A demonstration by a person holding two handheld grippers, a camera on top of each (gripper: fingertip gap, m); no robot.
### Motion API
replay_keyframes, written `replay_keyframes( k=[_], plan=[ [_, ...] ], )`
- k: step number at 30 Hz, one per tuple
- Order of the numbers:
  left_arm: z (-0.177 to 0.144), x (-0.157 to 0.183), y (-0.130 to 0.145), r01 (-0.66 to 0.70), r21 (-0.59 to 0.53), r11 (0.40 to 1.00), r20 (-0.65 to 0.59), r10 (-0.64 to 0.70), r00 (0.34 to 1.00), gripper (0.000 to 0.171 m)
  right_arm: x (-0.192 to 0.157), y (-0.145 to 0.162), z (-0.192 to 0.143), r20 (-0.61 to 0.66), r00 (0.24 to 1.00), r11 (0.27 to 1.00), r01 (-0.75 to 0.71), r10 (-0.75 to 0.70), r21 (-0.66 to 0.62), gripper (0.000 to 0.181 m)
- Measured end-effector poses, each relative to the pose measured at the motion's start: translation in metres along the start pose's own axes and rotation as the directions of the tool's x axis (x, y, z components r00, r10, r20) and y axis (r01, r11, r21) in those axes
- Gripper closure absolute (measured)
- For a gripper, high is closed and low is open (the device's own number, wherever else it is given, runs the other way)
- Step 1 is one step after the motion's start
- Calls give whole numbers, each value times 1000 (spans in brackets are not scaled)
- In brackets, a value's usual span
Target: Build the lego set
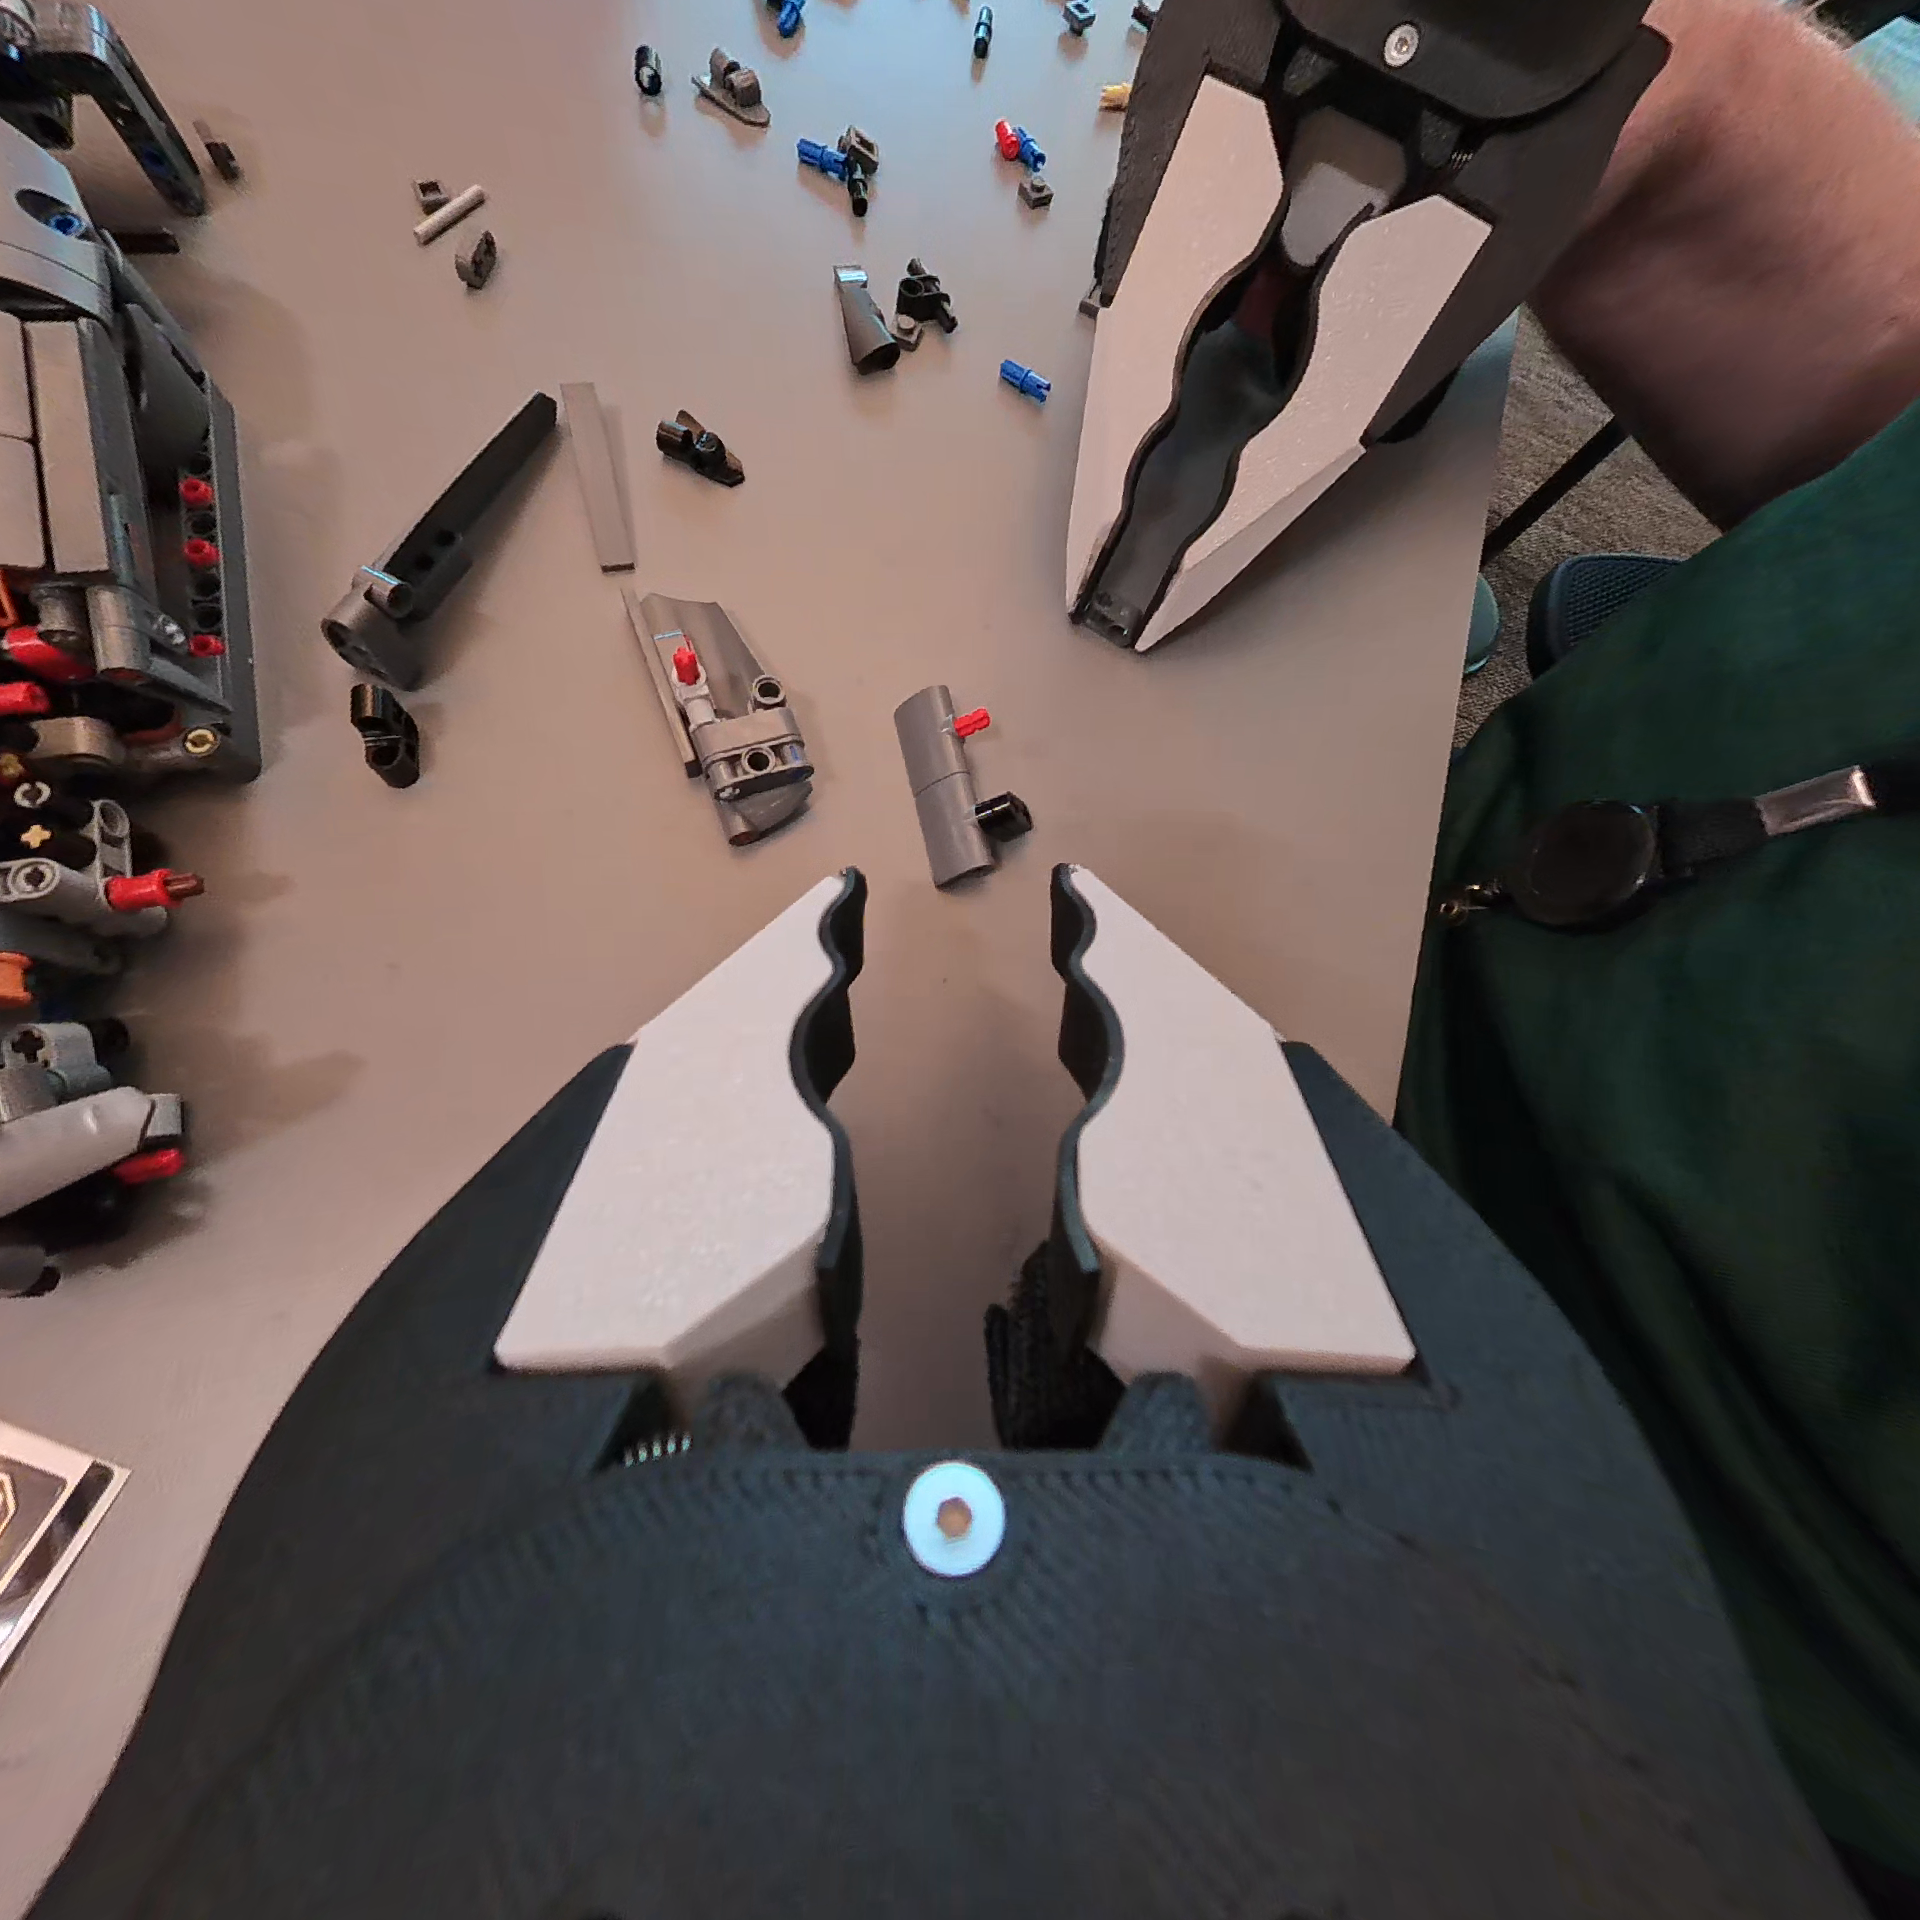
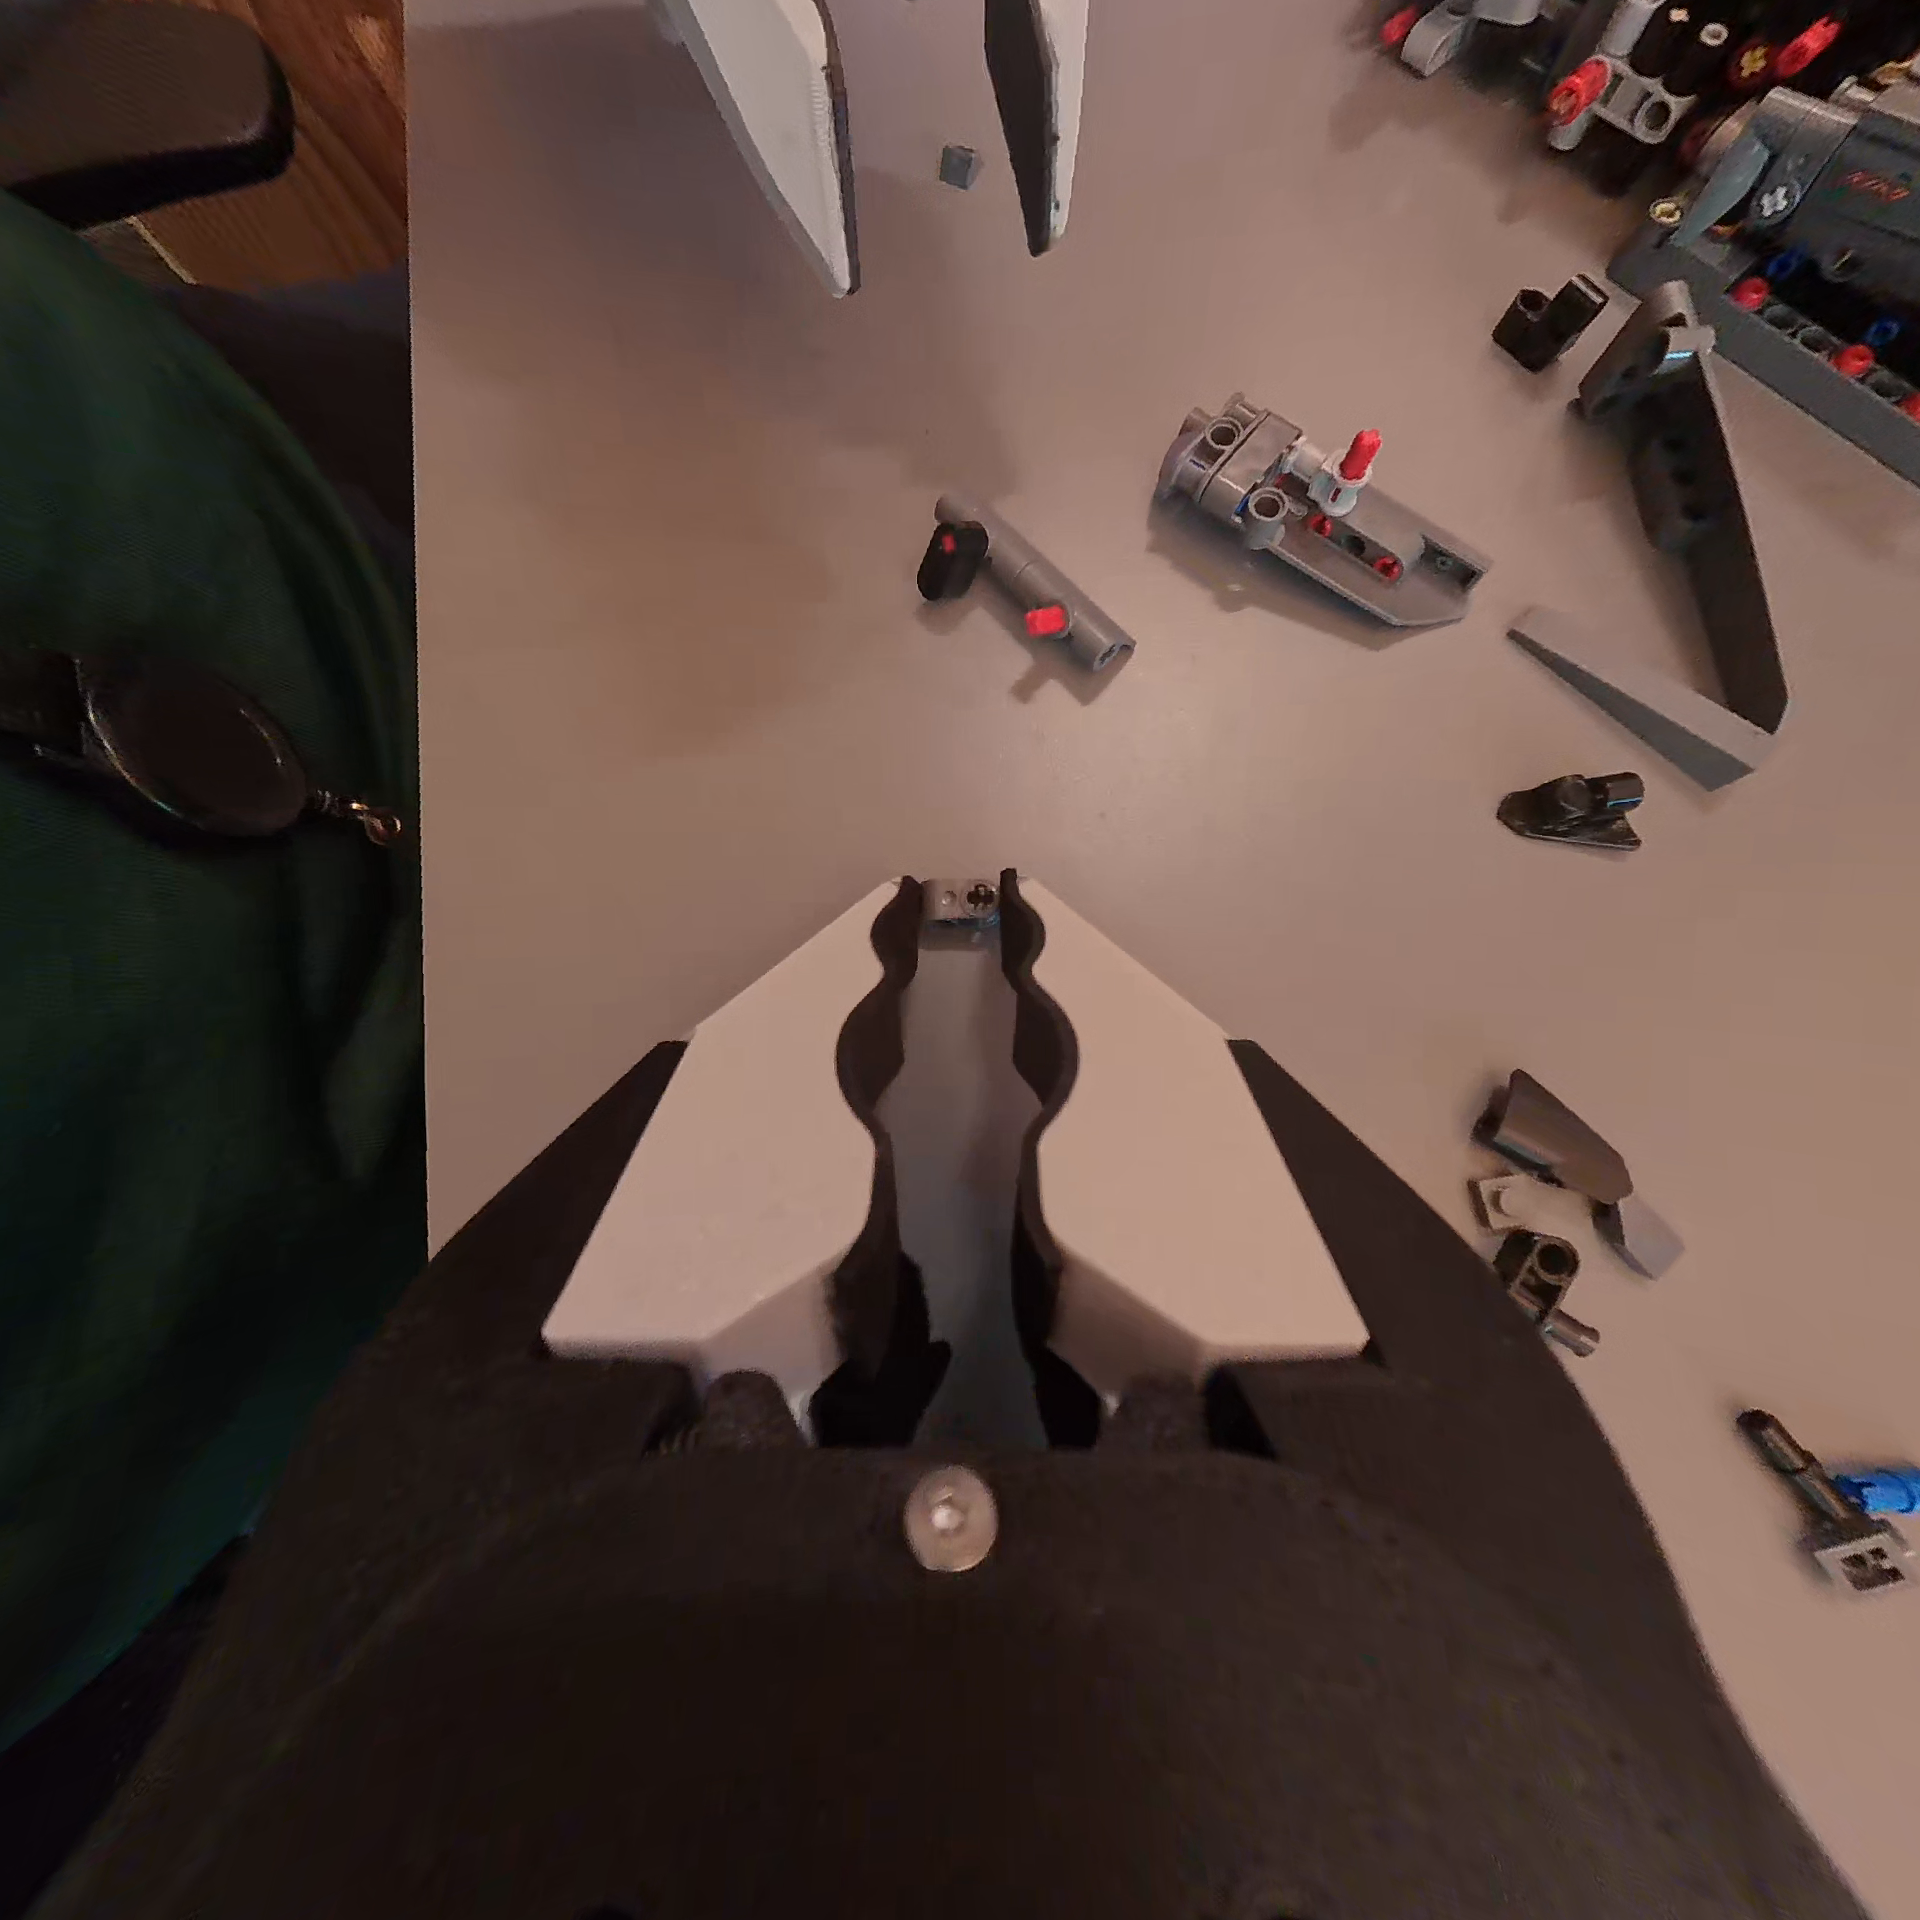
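My left gripper [image 1: 956, 883] is open and empty above the table, just short of a grey tube piece [image 1: 945, 795] with a red pin and a black pin. My right gripper [image 2: 961, 888] is shut on a small grey Lego connector [image 2: 961, 899] at its tips; it also shows in the left wrist view [image 1: 1112, 623], at the upper right. A grey wedge sub-assembly with a red pin [image 1: 727, 717] lies left of the tube; it also shows in the right wrist view [image 2: 1309, 514]. The large grey model [image 1: 114, 520] stands at the left edge.
Loose pieces lie on the table: a dark long panel [image 1: 447, 540], a grey flat strip [image 1: 603, 478], black connectors [image 1: 384, 732] and blue pins [image 1: 1023, 379]. A sticker sheet [image 1: 42, 1527] lies at the lower left. A person in a green shirt [image 1: 1714, 1143] sits at the table edge on the right.
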State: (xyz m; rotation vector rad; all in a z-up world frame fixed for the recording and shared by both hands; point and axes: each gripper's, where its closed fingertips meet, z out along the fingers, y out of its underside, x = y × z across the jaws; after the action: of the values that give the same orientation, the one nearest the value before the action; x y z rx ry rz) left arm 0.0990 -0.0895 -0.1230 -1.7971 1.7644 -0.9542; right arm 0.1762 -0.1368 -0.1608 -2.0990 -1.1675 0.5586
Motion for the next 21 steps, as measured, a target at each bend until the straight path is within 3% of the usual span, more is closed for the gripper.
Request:
replay_keyframes(
  k=[21],
  plan=[
    [23,10,-3,21,24,999,-24,-20,999,138,10,-12,-4,-43,999,997,3,0,76,169]
  ],
)
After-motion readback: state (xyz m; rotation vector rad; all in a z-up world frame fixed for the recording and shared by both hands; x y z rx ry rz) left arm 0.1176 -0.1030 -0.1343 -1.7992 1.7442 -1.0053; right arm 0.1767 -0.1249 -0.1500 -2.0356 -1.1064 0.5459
